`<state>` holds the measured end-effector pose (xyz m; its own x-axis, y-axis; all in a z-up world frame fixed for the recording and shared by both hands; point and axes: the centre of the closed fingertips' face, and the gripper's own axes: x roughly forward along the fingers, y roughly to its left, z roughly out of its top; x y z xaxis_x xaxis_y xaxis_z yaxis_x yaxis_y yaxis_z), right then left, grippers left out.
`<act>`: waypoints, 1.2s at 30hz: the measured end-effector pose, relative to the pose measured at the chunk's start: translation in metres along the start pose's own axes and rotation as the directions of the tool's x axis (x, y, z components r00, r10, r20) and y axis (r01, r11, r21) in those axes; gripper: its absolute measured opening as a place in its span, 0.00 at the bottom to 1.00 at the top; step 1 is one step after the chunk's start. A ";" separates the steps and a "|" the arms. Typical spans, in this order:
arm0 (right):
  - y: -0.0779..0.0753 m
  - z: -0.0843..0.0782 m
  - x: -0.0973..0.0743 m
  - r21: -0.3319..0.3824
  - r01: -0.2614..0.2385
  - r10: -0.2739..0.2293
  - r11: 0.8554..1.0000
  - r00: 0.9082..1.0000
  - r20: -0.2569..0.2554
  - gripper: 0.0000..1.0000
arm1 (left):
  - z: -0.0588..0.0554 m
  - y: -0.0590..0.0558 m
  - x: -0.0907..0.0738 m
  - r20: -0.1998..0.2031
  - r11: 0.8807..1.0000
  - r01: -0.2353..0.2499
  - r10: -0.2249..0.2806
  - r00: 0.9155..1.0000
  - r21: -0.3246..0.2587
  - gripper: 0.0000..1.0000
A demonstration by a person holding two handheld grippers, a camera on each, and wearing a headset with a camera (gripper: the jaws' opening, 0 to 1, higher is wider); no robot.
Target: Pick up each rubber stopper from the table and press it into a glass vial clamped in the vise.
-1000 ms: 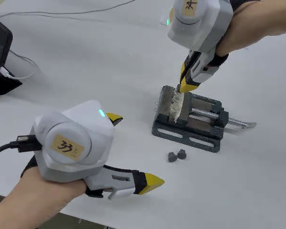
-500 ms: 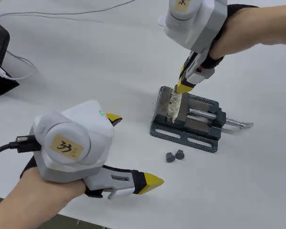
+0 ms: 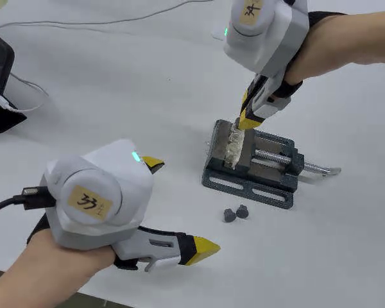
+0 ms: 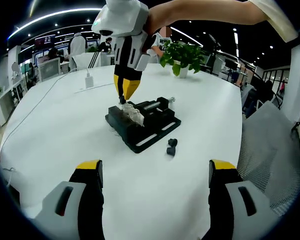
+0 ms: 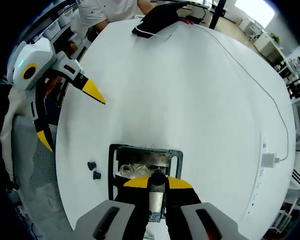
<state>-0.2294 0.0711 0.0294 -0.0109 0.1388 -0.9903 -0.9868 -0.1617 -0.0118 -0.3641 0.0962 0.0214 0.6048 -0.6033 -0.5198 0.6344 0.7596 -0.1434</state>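
Now: L gripper (image 3: 179, 205) is held low over the white table (image 3: 115, 83), jaws spread wide, nothing betw. them, well apart from the work. Two small dark-grey rubber stoppers (image 3: 229, 214) lie loose on the table, close together, near the front of the black metal bench vise (image 3: 250, 188). A row of clear glass vials (image 3: 233, 146) is clamped upright betw. the vise jaws. R gripper (image 3: 244, 122) is poised over the far end of the row, jaws drawn narrow on one dark rubber stopper (image 5: 157, 177). Contact w/ a vial mouth cannot be told.

Step judged: seating. Stopper to be centred over the mouth, axis kept vertical, then pressed straight down w/ slow, even force. Side load to be avoided, as glass could crack or tilt in the clamp. Grip to be released only once the stopper is seated.
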 end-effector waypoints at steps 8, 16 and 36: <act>0.000 0.000 -0.001 -0.042 0.004 -0.004 0.999 1.000 0.002 0.07 | -0.002 -0.001 0.000 -0.006 1.000 0.000 0.000 1.000 -0.003 0.86; 0.001 0.000 0.000 -0.050 0.002 -0.001 0.999 1.000 0.012 0.08 | -0.002 -0.001 0.001 -0.006 1.000 0.003 -0.003 1.000 -0.003 0.85; 0.001 -0.002 -0.018 -0.050 -0.052 0.056 0.997 0.996 0.064 0.10 | 0.001 0.004 -0.001 0.006 1.000 -0.005 0.005 1.000 -0.008 0.85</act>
<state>-0.2294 0.0663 0.0464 -0.0761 0.1921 -0.9784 -0.9754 -0.2178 0.0331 -0.3618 0.0998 0.0224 0.6110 -0.6006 -0.5157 0.6275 0.7646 -0.1470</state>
